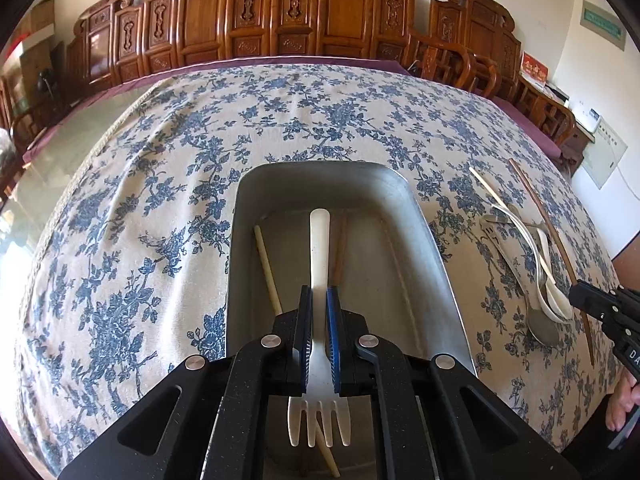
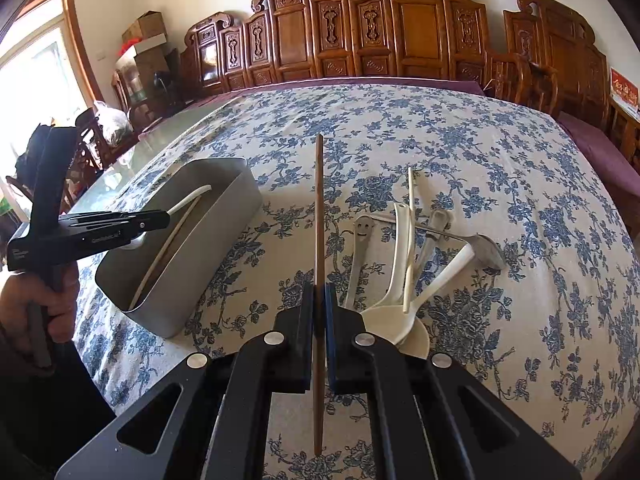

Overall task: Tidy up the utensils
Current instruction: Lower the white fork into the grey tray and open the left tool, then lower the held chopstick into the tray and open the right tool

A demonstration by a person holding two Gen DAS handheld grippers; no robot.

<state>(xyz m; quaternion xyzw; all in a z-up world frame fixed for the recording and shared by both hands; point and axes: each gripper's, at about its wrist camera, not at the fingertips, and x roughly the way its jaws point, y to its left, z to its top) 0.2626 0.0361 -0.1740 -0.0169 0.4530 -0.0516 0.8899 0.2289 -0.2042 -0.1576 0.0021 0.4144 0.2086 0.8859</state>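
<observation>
My left gripper (image 1: 319,300) is shut on a white plastic fork (image 1: 319,248) and holds it over the grey metal bin (image 1: 424,216), handle pointing away. In the bin lie a cream chopstick (image 1: 267,268) and a brown chopstick (image 1: 340,248). My right gripper (image 2: 319,296) is shut on a brown chopstick (image 2: 319,200) above the cloth. Right of it lies a pile of utensils: white spoons (image 2: 400,280), a metal smiley-handled utensil (image 2: 360,236), a metal spoon (image 2: 486,254) and a cream chopstick (image 2: 409,240). The bin (image 2: 224,240) and the left gripper (image 2: 148,220) show at the left of the right wrist view.
The table wears a blue floral cloth (image 1: 160,184), with bare glass (image 1: 60,160) at the left. Carved wooden chairs (image 2: 400,32) line the far side. Boxes (image 2: 144,36) stand by the window at the left.
</observation>
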